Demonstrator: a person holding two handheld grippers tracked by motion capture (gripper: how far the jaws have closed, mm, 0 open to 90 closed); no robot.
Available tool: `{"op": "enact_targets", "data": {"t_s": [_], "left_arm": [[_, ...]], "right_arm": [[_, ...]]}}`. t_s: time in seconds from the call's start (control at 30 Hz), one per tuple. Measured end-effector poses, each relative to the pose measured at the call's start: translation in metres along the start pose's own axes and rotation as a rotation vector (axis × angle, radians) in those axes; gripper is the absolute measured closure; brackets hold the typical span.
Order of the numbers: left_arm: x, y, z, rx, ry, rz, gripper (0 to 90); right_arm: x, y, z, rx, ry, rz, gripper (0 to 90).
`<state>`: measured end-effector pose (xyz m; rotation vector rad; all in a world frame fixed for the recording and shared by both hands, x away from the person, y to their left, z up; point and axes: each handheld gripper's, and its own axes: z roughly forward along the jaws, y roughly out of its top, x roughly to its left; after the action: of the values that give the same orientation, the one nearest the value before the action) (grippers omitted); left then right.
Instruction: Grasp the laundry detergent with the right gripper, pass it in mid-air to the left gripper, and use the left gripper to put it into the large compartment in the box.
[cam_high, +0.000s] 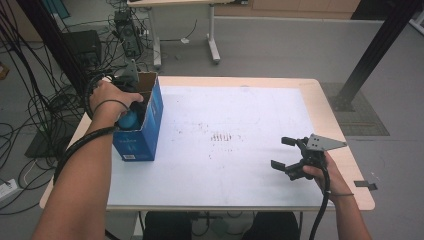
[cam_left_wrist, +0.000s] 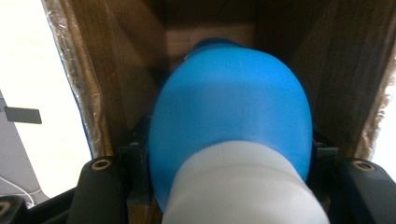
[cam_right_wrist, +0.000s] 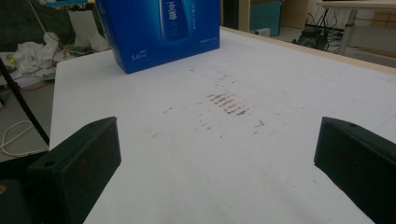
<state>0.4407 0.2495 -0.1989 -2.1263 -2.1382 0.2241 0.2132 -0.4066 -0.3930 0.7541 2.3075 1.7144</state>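
The left gripper (cam_high: 131, 102) is clamped on a blue-and-white bottle (cam_left_wrist: 231, 135), held down inside the open blue box (cam_high: 145, 131) near the surface's (cam_high: 235, 165) left edge, apparently to pack it upright. The right gripper (cam_high: 292, 155) idles with jaws apart near the right edge.

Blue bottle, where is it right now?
The blue bottle sits between the left gripper's jaws, inside the open blue box at the table's left edge in the high view.
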Motion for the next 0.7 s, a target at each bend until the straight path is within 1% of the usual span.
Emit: {"op": "enact_targets", "data": {"t_s": [0.2, 0.7], "left_arm": [[0.0040, -0.0014, 0.0011, -0.004, -0.010, -0.004, 37.6], [0.0029, -0.0022, 0.0021, -0.007, -0.007, -0.007, 37.6]], "right_arm": [[-0.0002, -0.0007, -0.0012, 0.001, -0.003, 0.002, 0.4], [-0.0003, -0.0023, -0.0011, -0.004, -0.002, 0.004, 0.4]]}}
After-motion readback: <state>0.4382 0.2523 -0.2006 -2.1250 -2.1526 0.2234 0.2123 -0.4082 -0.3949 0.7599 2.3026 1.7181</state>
